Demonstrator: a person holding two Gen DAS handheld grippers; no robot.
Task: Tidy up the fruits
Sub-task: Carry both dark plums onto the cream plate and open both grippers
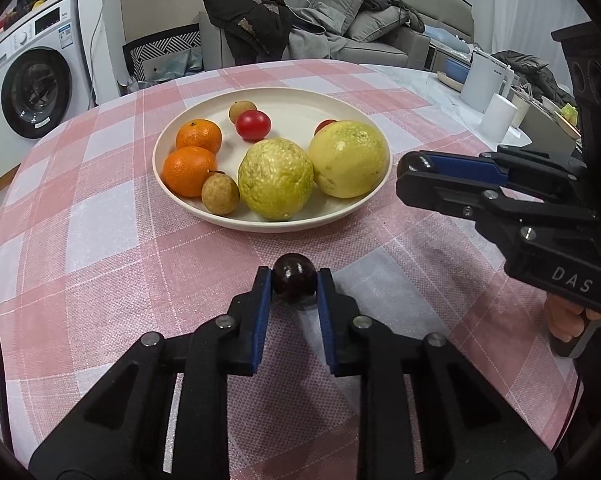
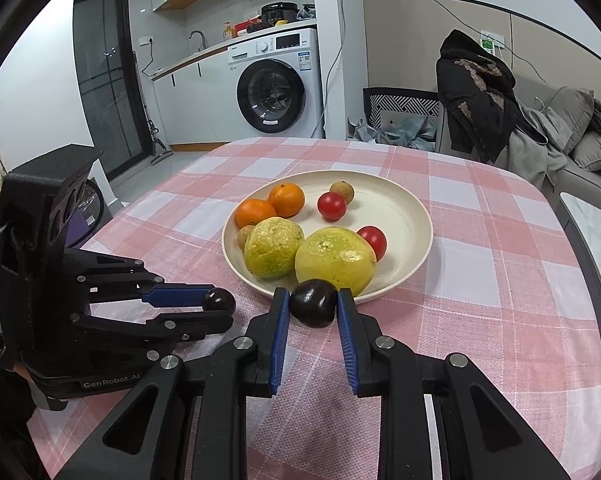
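A cream plate (image 1: 342, 102) (image 2: 404, 204) on the pink checked tablecloth holds two oranges (image 1: 191, 170), two yellow-green round fruits (image 1: 275, 178) (image 2: 334, 260), two red tomatoes (image 1: 253, 125) and two small brown fruits (image 1: 219, 193). My left gripper (image 1: 293, 280) is shut on a dark round fruit (image 1: 293, 278), just short of the plate; it shows at left in the right wrist view (image 2: 220, 304). My right gripper (image 2: 313, 304) is shut on another dark fruit (image 2: 313, 304) at the plate's near rim; it shows at right in the left wrist view (image 1: 410, 172).
The table (image 1: 100, 216) has rounded edges. A marble top with white cups (image 1: 498, 116) and a box stands to the right. A washing machine (image 2: 274, 80), a sofa with clothes (image 1: 340, 20) and a patterned basket lie beyond the table.
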